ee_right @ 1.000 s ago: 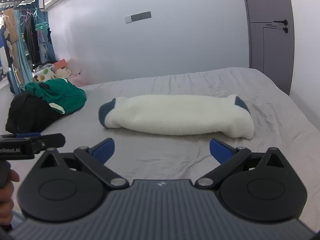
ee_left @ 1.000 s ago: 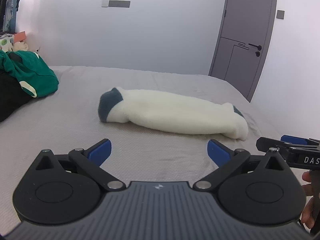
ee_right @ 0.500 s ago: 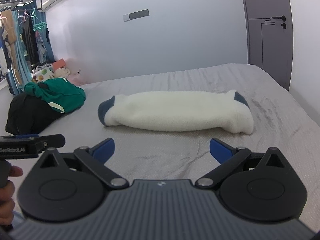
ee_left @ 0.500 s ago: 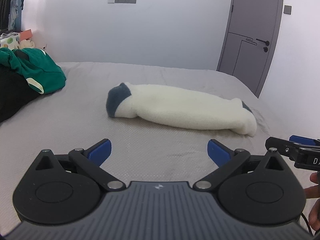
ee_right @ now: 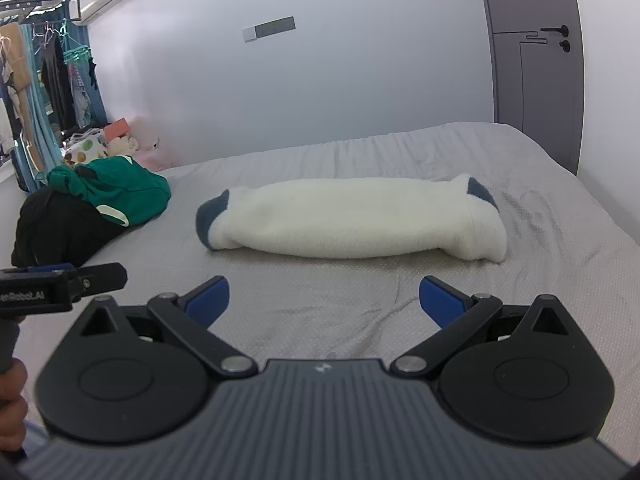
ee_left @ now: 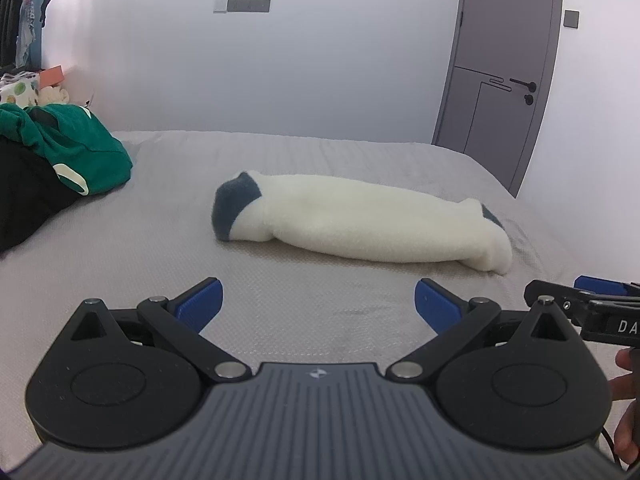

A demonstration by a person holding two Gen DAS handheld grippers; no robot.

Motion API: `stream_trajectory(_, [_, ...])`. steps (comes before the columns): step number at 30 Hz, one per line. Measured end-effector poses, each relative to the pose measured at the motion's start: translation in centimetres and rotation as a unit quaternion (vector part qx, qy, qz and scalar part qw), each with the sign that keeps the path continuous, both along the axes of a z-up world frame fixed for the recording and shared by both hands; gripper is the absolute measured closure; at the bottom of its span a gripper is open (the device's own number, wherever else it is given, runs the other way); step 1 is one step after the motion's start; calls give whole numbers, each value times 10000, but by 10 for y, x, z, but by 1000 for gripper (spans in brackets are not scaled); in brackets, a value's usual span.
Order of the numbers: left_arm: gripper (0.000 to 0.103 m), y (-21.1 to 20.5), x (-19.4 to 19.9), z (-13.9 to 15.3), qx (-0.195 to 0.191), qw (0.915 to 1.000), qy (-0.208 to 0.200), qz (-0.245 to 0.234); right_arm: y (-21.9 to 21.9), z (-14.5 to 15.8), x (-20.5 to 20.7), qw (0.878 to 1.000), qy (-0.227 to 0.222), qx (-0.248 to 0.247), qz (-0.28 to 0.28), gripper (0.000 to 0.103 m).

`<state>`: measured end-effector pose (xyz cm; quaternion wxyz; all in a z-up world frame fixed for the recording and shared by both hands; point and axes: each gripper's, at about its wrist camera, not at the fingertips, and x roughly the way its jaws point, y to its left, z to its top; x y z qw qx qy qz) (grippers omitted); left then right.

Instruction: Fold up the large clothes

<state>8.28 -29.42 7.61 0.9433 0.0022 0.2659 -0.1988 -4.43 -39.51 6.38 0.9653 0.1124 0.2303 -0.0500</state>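
Lying crosswise on bed (ee_left: 120, 264): cream fleece roll (ee_left: 360, 220), dark ends left-right.

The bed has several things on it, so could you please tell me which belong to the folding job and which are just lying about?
Job:
- white fleece garment, folded long
- left gripper, open
- right gripper, open
- grey bed

Lying about:
- green garment
- black garment
- hanging clothes

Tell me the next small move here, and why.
Probably bring both grippers forward to the two ends of the cream fleece garment. It lies as a long bundle on the grey bed, untouched. The left gripper and right gripper hover short of it with jaws wide open and nothing held, so no fold can start until each reaches an end.
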Motion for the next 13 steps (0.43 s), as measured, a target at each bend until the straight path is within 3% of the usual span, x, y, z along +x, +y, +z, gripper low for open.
stream_trajectory(13, [0,3,-2,3,-52,10000,-15,-11,0,-1,1,10000,17,26,9,0])
